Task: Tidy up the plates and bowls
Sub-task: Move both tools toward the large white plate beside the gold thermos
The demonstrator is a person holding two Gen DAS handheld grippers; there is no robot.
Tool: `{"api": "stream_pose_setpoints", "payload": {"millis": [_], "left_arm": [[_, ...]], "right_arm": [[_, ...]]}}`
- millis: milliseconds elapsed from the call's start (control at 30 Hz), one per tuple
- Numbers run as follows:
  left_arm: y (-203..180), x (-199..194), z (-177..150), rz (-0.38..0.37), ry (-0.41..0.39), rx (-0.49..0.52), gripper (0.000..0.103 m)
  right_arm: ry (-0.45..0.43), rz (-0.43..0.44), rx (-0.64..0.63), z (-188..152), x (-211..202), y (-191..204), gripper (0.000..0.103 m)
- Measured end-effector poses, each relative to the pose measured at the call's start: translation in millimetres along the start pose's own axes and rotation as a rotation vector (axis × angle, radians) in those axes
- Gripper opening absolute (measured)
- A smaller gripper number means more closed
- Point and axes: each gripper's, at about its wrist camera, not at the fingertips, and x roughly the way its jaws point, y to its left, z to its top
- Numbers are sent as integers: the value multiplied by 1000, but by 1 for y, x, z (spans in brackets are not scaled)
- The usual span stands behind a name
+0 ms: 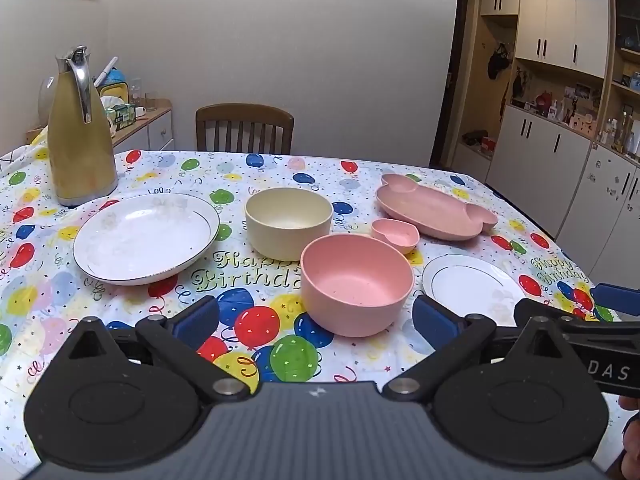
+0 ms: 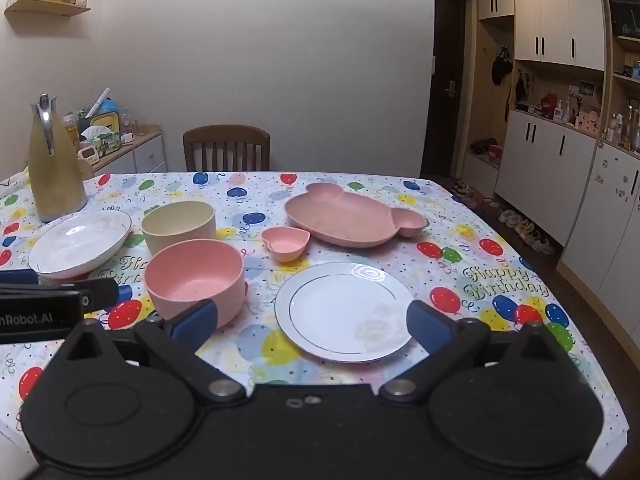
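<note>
On the balloon tablecloth stand a large pink bowl [image 1: 356, 284] [image 2: 195, 276], a cream bowl [image 1: 288, 222] [image 2: 179, 226], a small pink heart-shaped dish [image 1: 395, 234] [image 2: 285, 242], a pink bear-shaped plate [image 1: 434, 212] [image 2: 352, 216], a deep white plate [image 1: 146, 238] [image 2: 80, 244] and a flat white plate [image 1: 472, 290] [image 2: 346, 310]. My left gripper [image 1: 316, 320] is open and empty, just short of the large pink bowl. My right gripper [image 2: 312, 322] is open and empty, its fingers either side of the flat white plate's near part.
A gold thermos jug [image 1: 80, 132] [image 2: 54, 164] stands at the table's far left. A wooden chair [image 1: 244, 128] [image 2: 226, 148] is behind the far edge. Cabinets [image 2: 560, 152] line the right wall, with shoes on the floor [image 2: 524, 228].
</note>
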Motion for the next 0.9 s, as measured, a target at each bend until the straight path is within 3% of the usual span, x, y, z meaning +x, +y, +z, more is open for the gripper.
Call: {"api": "stream_pose_setpoints", "payload": {"millis": [900], "left_arm": [[3,-16,12,-17,2,-43,103]], "right_arm": [[-26,-17,30,13,-14,1,100]]}}
